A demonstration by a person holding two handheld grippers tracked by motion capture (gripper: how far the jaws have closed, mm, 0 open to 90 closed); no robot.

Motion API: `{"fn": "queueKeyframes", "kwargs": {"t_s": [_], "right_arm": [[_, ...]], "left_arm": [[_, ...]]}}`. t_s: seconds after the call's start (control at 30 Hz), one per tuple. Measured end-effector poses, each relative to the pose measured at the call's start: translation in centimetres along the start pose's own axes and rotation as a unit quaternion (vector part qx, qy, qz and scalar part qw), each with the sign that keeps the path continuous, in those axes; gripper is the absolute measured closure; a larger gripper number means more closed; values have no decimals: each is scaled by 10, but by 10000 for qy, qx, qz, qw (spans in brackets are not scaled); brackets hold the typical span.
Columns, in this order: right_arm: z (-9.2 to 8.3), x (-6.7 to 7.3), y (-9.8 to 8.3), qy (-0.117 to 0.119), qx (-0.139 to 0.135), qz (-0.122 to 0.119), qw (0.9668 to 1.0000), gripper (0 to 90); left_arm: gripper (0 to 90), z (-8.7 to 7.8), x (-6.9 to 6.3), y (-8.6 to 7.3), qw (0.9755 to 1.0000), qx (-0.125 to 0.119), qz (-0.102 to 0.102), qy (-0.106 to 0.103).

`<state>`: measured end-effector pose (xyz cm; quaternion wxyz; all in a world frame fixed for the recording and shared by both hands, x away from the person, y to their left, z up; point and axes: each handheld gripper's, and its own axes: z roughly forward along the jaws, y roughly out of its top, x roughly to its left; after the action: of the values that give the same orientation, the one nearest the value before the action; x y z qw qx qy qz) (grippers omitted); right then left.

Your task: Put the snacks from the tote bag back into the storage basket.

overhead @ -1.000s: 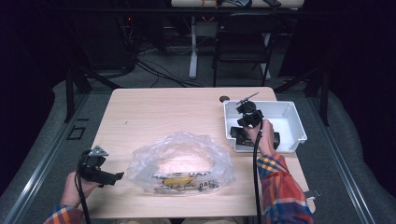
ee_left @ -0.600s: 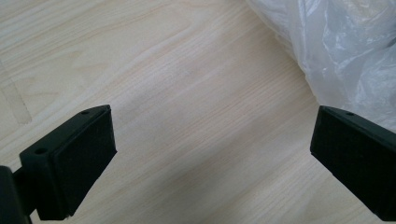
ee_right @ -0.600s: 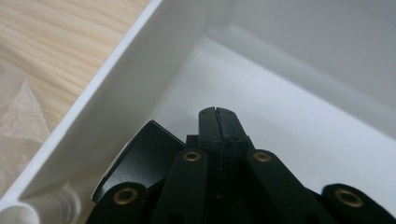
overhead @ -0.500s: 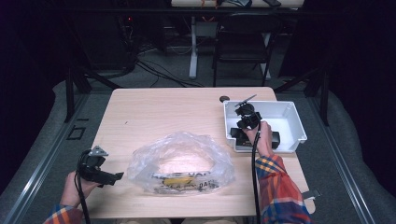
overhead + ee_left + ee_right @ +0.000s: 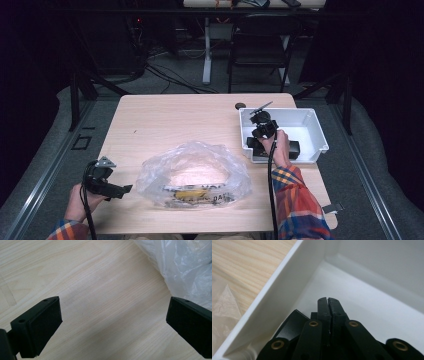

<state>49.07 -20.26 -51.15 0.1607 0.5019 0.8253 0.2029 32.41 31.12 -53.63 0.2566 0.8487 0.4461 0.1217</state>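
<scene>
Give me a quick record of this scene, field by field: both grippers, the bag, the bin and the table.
left gripper: open, low over bare table, left of the bag
right gripper: shut, inside the bin, whether it holds anything cannot be told
bag: clear plastic, crumpled, near the table's front edge, something yellow inside
bin: white, at the table's right edge, dark things in its near part
table: light wood

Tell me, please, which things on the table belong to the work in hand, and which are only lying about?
In the work:
- white plastic bin, with the shut right gripper inside it
- black flat objects in the bin
- clear crumpled plastic bag, beside the open left gripper

Lying about:
- small dark round thing near the table's far edge
</scene>
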Motion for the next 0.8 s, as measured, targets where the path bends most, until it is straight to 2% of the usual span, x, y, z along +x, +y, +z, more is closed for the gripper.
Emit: {"fn": "queueKeyframes", "kwargs": {"t_s": [0.17, 0.3, 0.5, 0.53, 0.6, 0.7, 0.77, 0.8], "right_arm": [[5, 1, -1, 20, 70, 85, 9999, 881], [4, 1, 0, 22, 66, 52, 10000, 874], [-2, 3, 1, 6, -116, 96, 9999, 783], [-3, 4, 0, 0, -223, 140, 9997, 751], [-8, 3, 0, 4, -267, 211, 9994, 669], [-20, 1, -4, -32, -409, 324, 9986, 516], [-32, 0, -8, 43, -466, 358, 9983, 404], [-36, 0, -9, 46, -515, 394, 9979, 382]], "left_arm": [[1, 0, 0, 0, 10000, -5, -9, 4], [0, 0, 0, 0, 10000, 8, -4, 3], [1, 0, 0, 0, 10000, -8, 4, 9], [1, -1, 0, 0, 10000, -14, -1, 14], [1, -1, 1, 0, 10000, -35, -18, 21], [1, -2, 1, 0, 10000, -47, -27, 31], [1, -2, 1, 0, 10000, -71, -6, 43], [1, -3, 1, 0, 10000, -76, -2, 58]]}}
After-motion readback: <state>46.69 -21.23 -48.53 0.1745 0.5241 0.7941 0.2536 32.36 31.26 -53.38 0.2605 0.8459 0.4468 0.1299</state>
